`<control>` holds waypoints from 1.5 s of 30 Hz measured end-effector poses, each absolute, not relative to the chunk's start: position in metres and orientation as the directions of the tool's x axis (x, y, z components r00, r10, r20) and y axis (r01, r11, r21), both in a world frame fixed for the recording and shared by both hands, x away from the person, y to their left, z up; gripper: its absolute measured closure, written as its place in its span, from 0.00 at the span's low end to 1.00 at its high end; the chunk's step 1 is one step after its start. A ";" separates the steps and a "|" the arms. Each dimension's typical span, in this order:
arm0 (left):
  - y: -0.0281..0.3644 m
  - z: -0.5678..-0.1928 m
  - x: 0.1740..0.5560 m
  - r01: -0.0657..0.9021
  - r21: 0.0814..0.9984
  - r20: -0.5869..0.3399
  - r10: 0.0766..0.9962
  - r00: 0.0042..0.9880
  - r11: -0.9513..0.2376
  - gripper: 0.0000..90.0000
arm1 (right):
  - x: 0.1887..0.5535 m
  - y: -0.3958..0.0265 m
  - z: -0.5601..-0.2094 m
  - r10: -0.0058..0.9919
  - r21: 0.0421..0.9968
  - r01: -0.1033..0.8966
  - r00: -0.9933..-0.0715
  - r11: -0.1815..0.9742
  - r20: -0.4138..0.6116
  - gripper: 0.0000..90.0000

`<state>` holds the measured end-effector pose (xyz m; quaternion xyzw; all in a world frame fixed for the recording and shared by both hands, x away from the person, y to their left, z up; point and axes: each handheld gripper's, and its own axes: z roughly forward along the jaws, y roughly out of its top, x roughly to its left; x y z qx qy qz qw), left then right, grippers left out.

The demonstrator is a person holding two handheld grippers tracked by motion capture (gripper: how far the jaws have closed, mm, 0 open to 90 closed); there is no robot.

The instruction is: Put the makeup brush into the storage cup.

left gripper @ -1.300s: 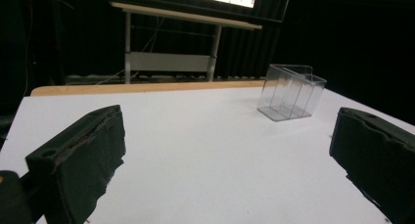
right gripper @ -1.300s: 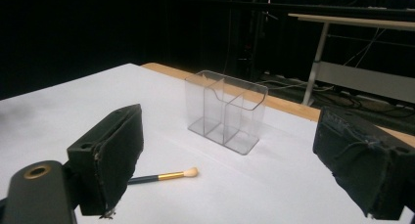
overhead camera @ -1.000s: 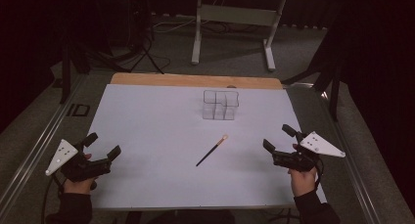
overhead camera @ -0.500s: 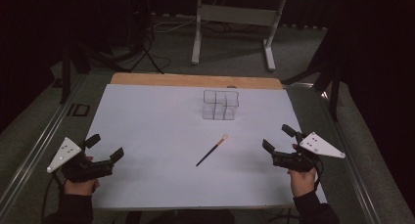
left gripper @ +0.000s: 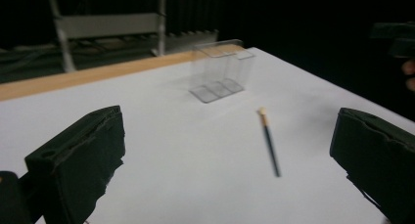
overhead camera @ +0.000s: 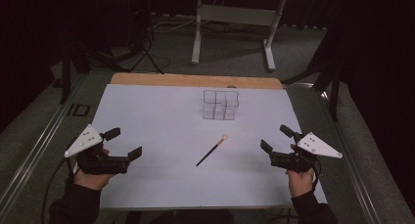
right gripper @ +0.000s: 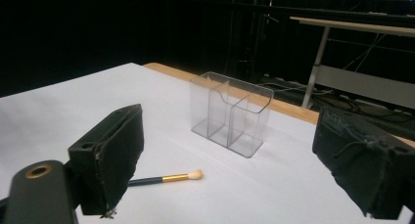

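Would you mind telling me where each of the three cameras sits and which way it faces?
High view: above the person's side, looking forward and down on the table; shows both hands, left gripper and right gripper.
Left gripper view: rides the left gripper, looking between its open jaws at the brush and clear organizer.
Right gripper view: rides the right gripper, looking between its open jaws at the same two.
Shared: all three show the brush and the organizer.

I see a white counter (overhead camera: 161, 116) with a wooden far edge, grey floor beyond, a metal desk frame (overhead camera: 234, 13), dark curtains behind
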<state>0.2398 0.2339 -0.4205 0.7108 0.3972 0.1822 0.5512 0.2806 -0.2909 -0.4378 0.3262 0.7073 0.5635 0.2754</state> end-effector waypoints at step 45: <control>0.099 -0.435 0.301 0.546 0.752 -0.165 0.696 0.698 -0.370 0.00 | 0.280 -0.287 -0.438 0.753 0.977 0.145 -0.657 0.158 -0.025 0.13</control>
